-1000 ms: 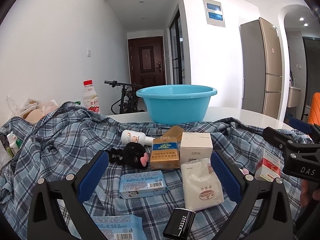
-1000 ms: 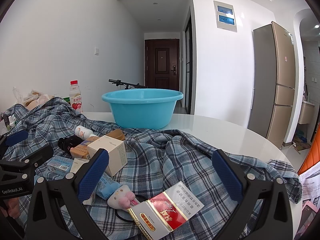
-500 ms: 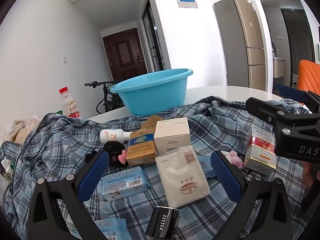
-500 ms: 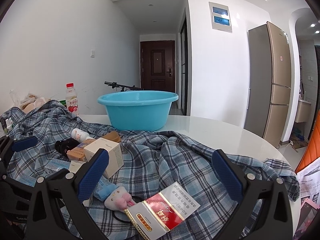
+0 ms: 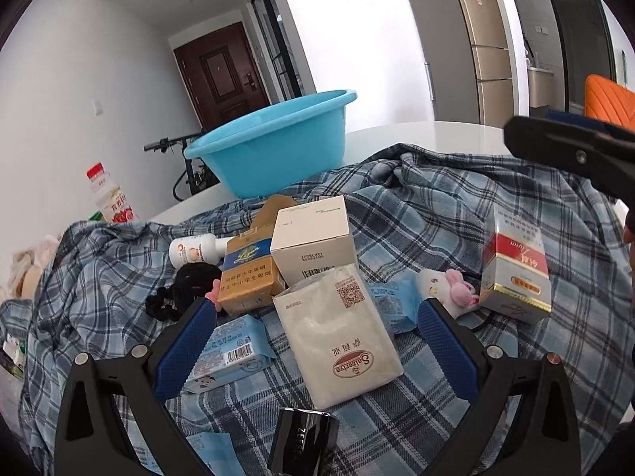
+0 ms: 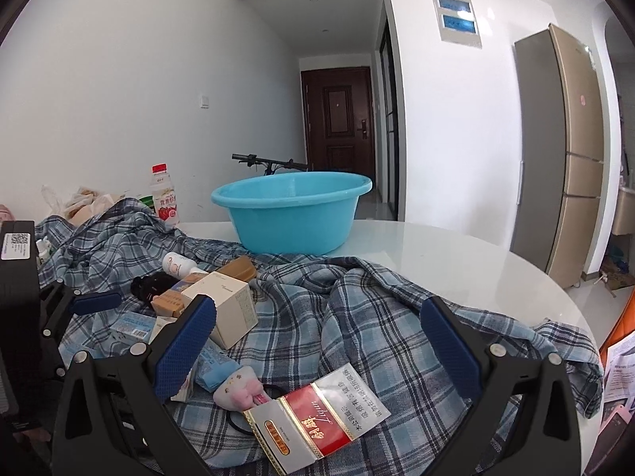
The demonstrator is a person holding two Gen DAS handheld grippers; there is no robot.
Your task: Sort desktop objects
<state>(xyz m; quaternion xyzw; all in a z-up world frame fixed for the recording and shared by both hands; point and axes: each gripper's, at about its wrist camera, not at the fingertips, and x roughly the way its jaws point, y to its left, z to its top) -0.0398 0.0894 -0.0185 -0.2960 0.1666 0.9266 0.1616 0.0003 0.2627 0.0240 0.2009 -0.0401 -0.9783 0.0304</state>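
Several small items lie on a plaid shirt (image 5: pixel 428 214) on a white table. My left gripper (image 5: pixel 313 329) is open over a beige paper packet (image 5: pixel 337 333). Around the packet are a white box (image 5: pixel 313 238), a gold-blue carton (image 5: pixel 246 273), a blue tissue pack (image 5: pixel 228 353), a black case (image 5: pixel 303 442) and a pink plush (image 5: pixel 448 289). My right gripper (image 6: pixel 317 337) is open and empty above a red-white carton (image 6: pixel 317 416), which also shows in the left wrist view (image 5: pixel 516 273). A blue basin (image 6: pixel 291 210) stands behind.
A red-capped drink bottle (image 6: pixel 163 194) and bags sit at the far left. A white lotion bottle (image 5: pixel 194 248) and black hair tie (image 5: pixel 186 289) lie left of the cartons. Bare table top (image 6: pixel 456 254) lies right of the basin. A fridge (image 6: pixel 563 150) stands beyond.
My left gripper has tilted and swung right, and now stands over the beige packet. My right gripper has shifted slightly; both stay open.
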